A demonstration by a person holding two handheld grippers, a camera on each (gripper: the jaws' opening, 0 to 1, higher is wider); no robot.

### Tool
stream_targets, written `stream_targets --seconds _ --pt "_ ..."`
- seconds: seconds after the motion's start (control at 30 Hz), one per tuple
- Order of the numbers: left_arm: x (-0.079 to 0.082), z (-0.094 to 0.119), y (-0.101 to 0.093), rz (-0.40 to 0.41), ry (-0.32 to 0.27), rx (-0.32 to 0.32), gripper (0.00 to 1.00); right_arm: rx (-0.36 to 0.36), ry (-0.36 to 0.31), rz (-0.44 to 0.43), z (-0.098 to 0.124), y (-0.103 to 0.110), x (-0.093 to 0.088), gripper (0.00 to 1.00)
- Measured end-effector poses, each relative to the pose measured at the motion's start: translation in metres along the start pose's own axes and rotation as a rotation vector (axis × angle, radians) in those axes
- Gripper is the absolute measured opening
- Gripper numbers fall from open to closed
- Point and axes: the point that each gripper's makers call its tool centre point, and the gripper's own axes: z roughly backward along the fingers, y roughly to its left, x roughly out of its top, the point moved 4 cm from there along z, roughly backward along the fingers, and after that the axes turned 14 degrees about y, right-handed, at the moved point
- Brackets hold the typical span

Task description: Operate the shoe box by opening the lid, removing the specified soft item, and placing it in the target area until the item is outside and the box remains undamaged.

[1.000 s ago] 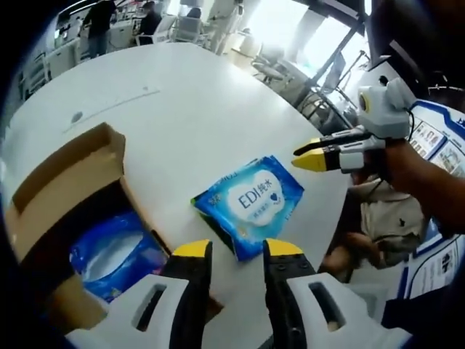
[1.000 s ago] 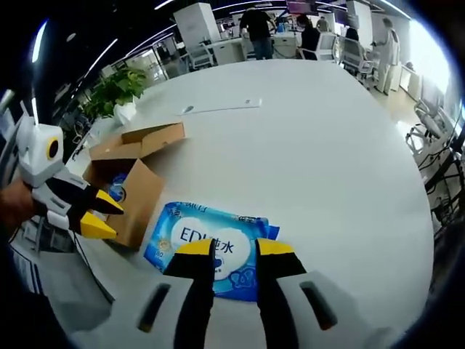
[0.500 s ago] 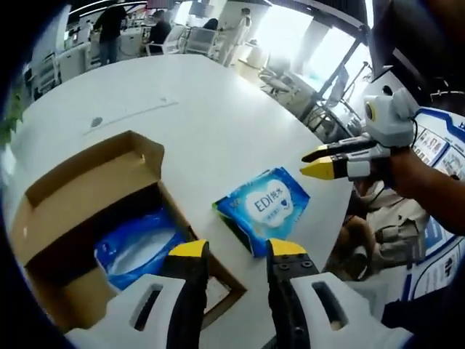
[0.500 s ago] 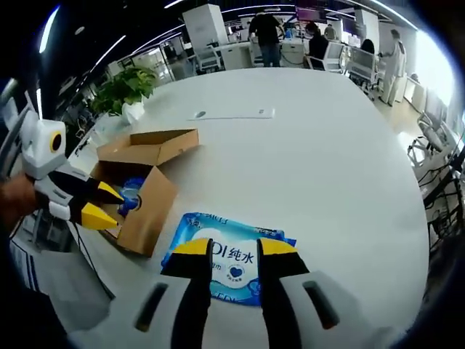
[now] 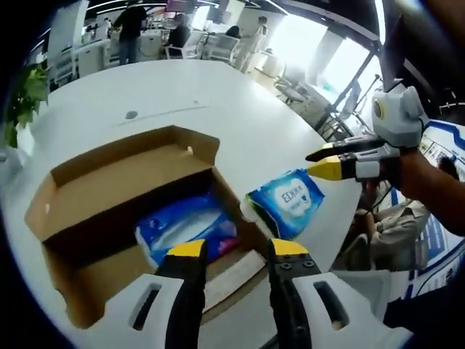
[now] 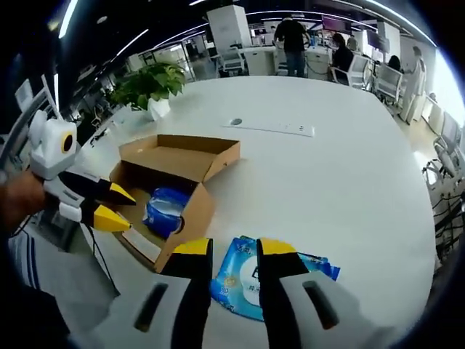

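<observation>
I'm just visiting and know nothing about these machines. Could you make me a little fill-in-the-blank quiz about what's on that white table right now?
1. The cardboard shoe box has its lid ____.
2. One blue wipes pack lies on the white table, ____ the box.
3. A second blue pack lies ____ the box.
4. The potted plant has ____ leaves.

Missing words: open; outside; inside; green
</observation>
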Motion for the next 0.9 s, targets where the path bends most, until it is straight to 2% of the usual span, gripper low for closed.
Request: stream_targets --seconds 0.27,0.43,0.7,0.9 --pt "-0.008 0.018 0.021 0.029 -0.020 0.019 0.32 0.026 -0.001 0.048 -0.009 0.033 0.017 0.22" --pt "-0.016 0.025 0.037 0.054 -0.027 0.031 0.33 0.037 0.002 0.077 -0.018 0.044 0.026 0.21" --pt "-0.024 0.024 0.057 0.079 -0.020 0.051 0.32 0.048 0.028 0.144 -0.035 0.068 0.037 0.20" --pt "-0.023 0.015 0.067 0.097 -0.010 0.052 0.31 0.039 0.065 0.210 -0.054 0.076 0.043 0.18"
